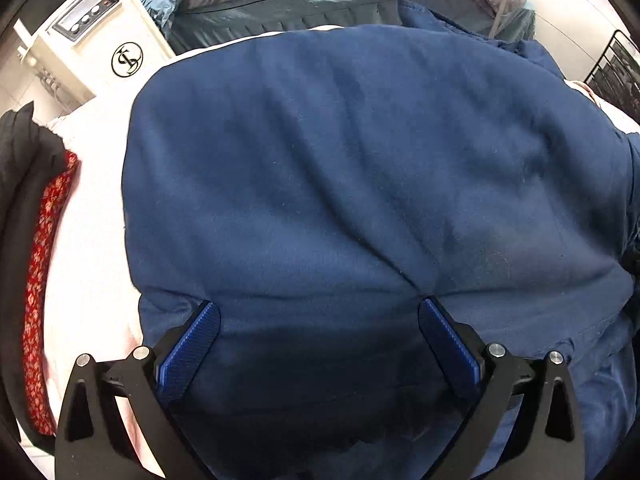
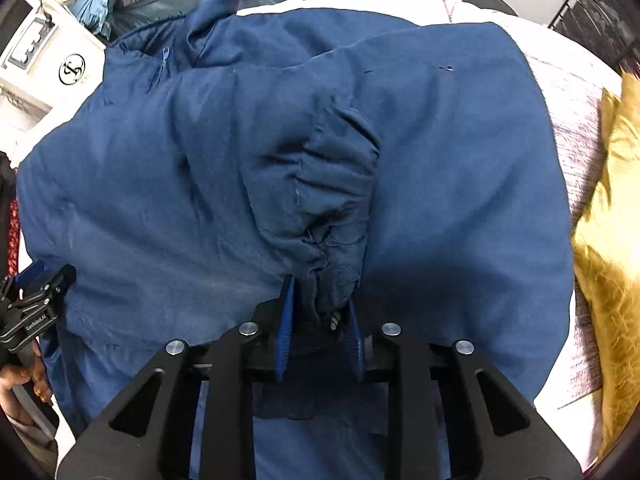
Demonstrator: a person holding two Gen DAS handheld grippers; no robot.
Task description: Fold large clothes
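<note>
Left gripper [image 1: 320,312] is hovering spread wide over the blue garment [image 1: 360,168]; right gripper [image 2: 320,300] is pinching its bunched cuff [image 2: 332,256] near the bed [image 2: 560,92] edge.

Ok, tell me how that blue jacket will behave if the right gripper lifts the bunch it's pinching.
The blue jacket is probably floppy: it lies in soft creases, gathered where the right gripper pinches it. Lifted there, the rest would likely sag and trail. It looks bulky, so perhaps heavy enough to slip from one pinch; the left gripper is open.
</note>
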